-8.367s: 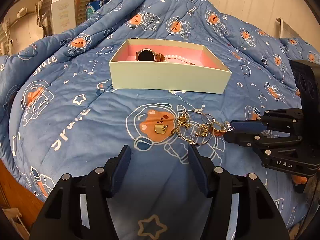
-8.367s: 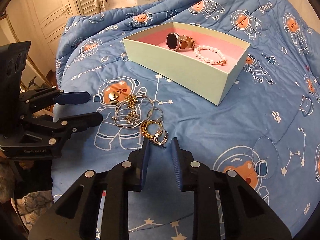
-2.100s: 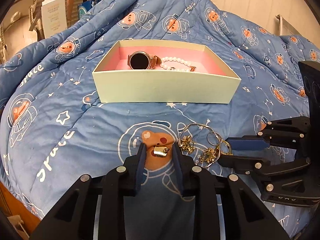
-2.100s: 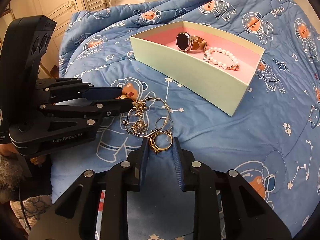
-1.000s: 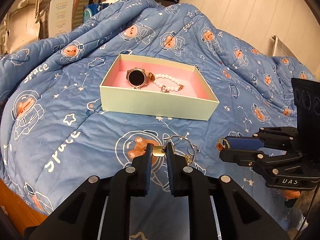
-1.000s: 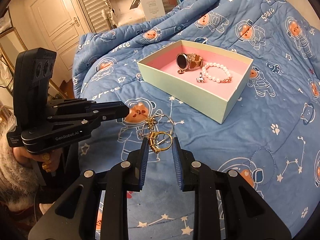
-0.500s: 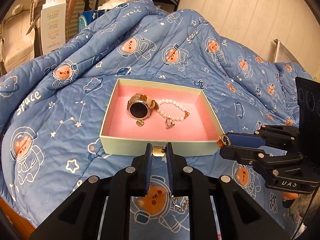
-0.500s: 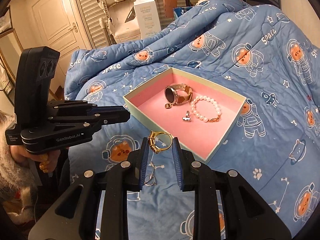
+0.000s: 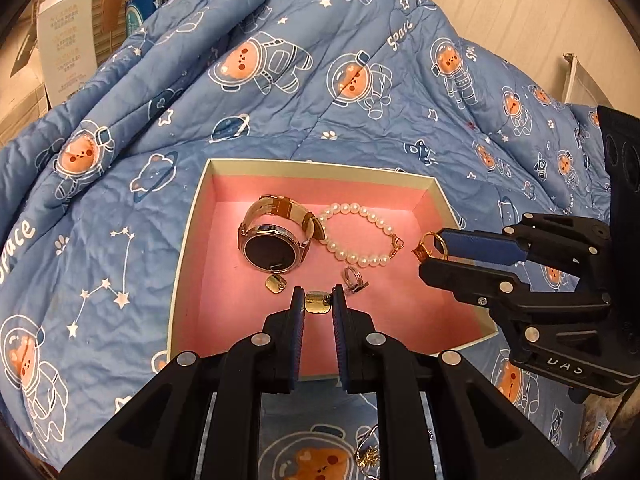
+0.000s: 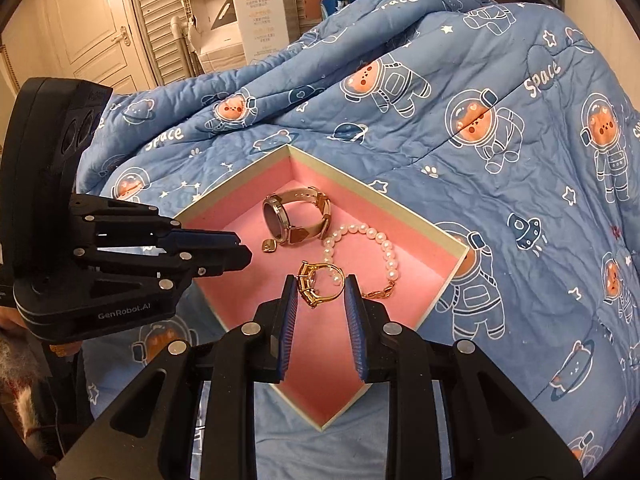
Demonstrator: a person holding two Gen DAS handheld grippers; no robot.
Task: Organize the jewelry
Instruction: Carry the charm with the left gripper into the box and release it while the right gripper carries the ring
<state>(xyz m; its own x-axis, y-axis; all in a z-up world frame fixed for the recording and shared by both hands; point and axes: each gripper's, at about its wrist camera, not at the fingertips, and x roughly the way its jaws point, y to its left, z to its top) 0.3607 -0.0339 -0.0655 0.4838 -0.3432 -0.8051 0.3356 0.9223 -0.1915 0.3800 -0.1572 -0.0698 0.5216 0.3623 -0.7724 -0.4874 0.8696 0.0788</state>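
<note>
The pink box [image 9: 188, 240] sits on a bed with a blue blanket [image 9: 280, 80]. Four things already lie inside the box: a watch [image 9: 272, 242], a pearl bracelet [image 9: 360, 236], a small gold piece [image 9: 275, 283] just in front of the watch, and a silver ring [image 9: 354, 278] beside that piece.

The left gripper [image 9: 317, 304] is over the box, and its fingers are clamped on a little gold earring [image 9: 317, 303]. The right gripper [image 10: 320, 286] is over the box too, above the bracelet. Its fingers are clamped on a gold ring [image 10: 320, 284].

So a good part of the job looks done. Both held things still need to be let go into the box. Outside the box, at its near side, a bit of gold jewelry [image 9: 370, 456] still lies on the blanket. It likely goes in next.
</note>
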